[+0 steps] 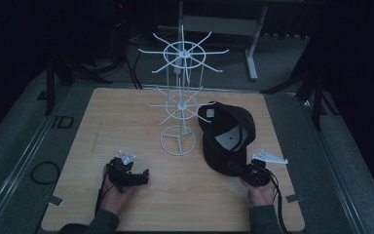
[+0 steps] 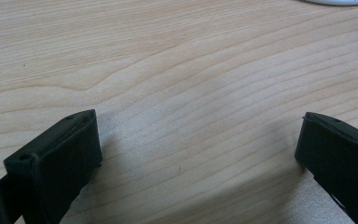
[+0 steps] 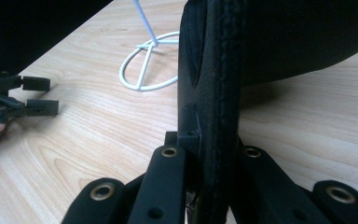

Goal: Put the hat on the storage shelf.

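Observation:
A black cap (image 1: 226, 134) lies upside down on the wooden table (image 1: 126, 112), right of a white wire rack (image 1: 181, 87) with spoke-like hooks. My right gripper (image 1: 243, 171) is shut on the cap's brim edge (image 3: 214, 93), which stands on edge between the jaws in the right gripper view. My left gripper (image 1: 143, 176) rests near the front left of the table, open, with bare wood between its jaws (image 2: 200, 154). It also appears at the far left as the left gripper (image 3: 42, 95) in the right gripper view.
The rack's round wire base (image 1: 177, 140) stands mid-table between the two grippers; its base ring (image 3: 147, 65) is near the cap. Dark floor, stands and cables surround the table. A black cable loop (image 1: 45, 172) lies left of the table.

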### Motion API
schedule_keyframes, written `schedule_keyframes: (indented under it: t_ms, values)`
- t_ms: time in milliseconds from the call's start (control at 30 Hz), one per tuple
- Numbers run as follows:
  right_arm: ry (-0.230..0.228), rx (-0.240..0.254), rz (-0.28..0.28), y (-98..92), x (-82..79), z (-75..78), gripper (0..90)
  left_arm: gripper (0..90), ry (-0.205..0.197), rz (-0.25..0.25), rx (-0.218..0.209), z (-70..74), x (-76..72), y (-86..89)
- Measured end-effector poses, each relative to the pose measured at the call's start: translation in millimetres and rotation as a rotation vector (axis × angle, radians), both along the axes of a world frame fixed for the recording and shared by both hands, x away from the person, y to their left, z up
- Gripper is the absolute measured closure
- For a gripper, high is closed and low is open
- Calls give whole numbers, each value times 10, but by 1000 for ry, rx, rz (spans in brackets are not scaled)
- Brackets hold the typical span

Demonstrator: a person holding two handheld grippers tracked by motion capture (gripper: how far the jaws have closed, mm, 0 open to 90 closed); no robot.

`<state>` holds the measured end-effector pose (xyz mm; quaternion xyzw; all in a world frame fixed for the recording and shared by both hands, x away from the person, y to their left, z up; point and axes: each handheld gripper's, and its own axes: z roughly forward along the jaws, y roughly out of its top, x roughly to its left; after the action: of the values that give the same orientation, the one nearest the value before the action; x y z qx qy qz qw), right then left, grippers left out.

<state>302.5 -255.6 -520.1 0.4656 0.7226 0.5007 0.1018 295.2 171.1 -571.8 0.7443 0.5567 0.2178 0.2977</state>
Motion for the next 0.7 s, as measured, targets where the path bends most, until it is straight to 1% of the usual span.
schedule_keyframes:
  t_ms: [233, 400, 700]
  values:
    - [-11, -11, -37, -39, 7, 44, 863, 1, 0, 0, 0, 0, 0, 0]
    - [-28, -28, -60, -61, 11, 83, 863, 1, 0, 0, 0, 0, 0, -1]
    - [-54, -49, -84, -53, 30, 163, 863, 1, -2, 3, -3, -2, 0, -3]
